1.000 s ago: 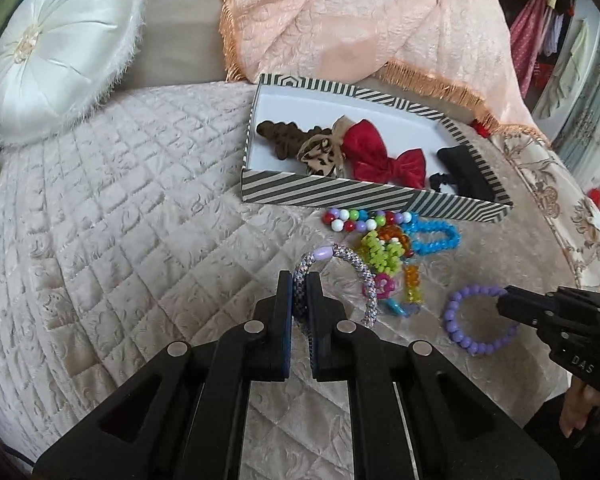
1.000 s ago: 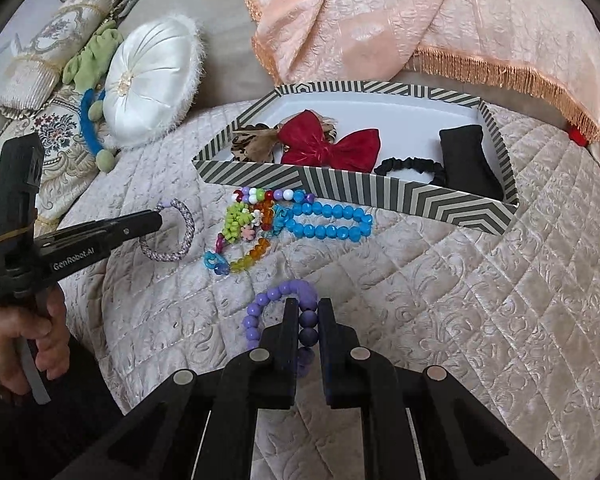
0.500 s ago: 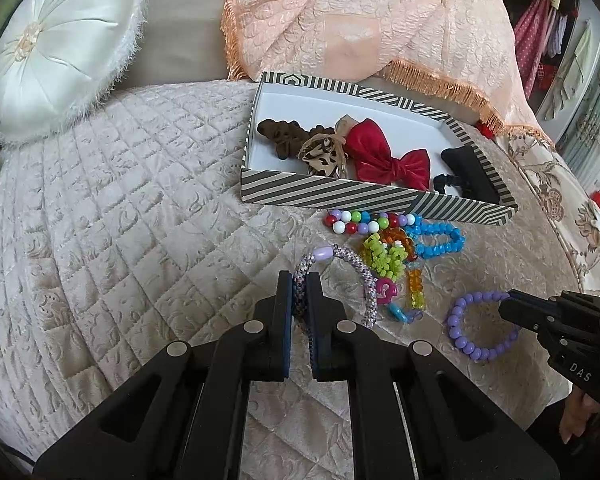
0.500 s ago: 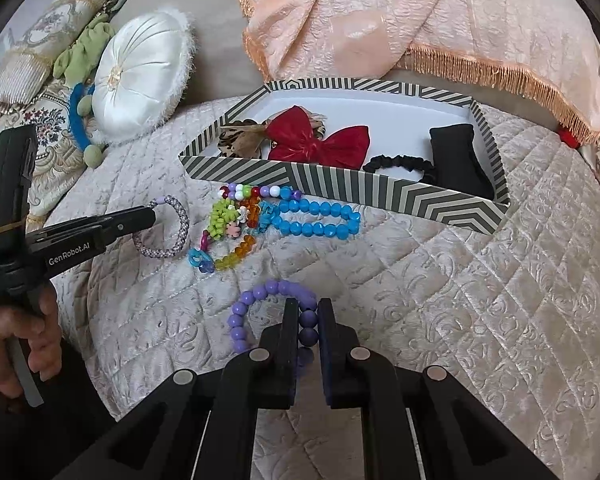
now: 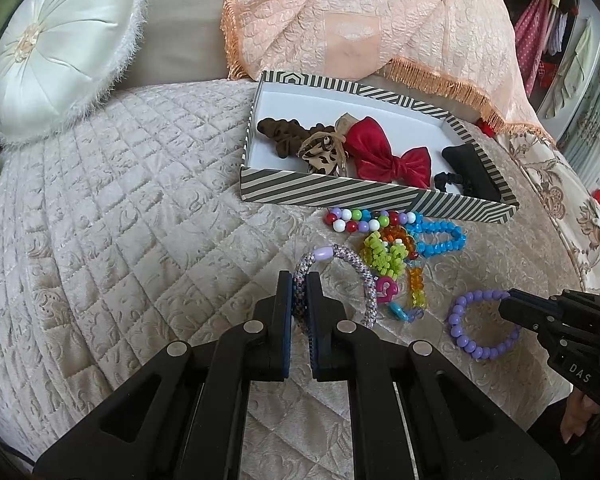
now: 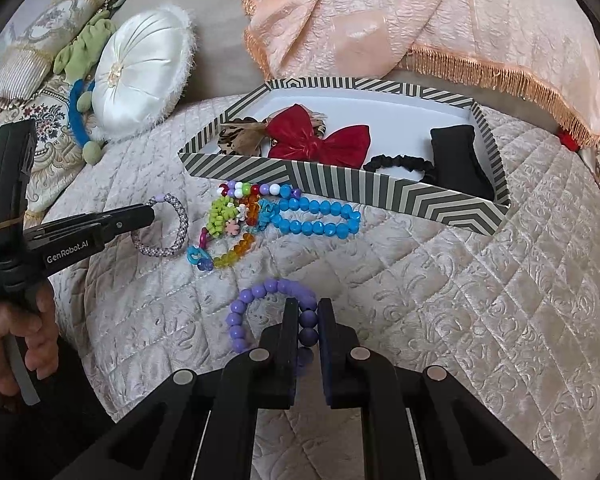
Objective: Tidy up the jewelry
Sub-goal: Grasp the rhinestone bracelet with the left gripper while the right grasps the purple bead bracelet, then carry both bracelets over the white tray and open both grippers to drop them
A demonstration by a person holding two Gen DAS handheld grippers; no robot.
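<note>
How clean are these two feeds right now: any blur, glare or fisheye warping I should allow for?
Left wrist view: sharp, soft daylight, no glare; the striped box bows with fisheye, corners dark. Right wrist view: equally sharp; the satin round cushion shines mildly, the quilted bedspread curves at the edge.

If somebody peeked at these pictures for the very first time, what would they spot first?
Probably the big red bow lying in the striped box on the quilted bed. Just in front of the box sits a bright jumble of bead bracelets. Nearer the camera, the left claw pinches a braided bracelet and the right claw pinches a purple bead bracelet.
</note>
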